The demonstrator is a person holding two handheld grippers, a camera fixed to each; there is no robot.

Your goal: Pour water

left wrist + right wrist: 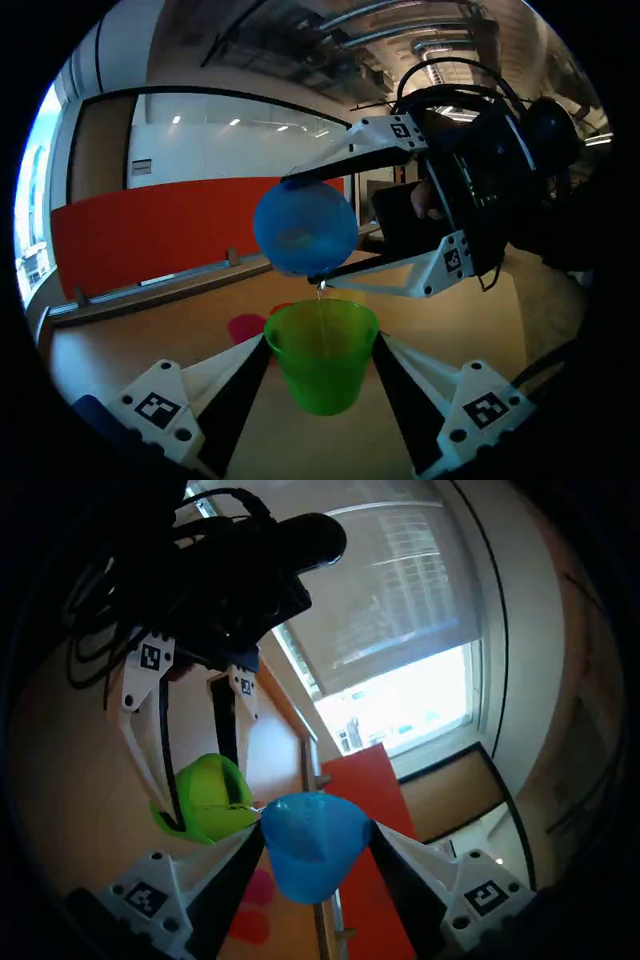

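Above the surface, right gripper is tilting its clamped blue cup, pouring water into green cup clamped by left gripper.

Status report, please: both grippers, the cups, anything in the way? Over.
Left gripper shut on green cup, upright. Right gripper shut on blue cup, tipped above it; thin stream of water falling in. Pink cup behind, clear of the pour.

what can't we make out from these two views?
- Water level in the green cup: left gripper view, tinted wall seen side-on.
- Water left in the blue cup: both views, seen from outside through its tinted wall.
- Pink cup: left gripper view, small, partly behind the green cup.
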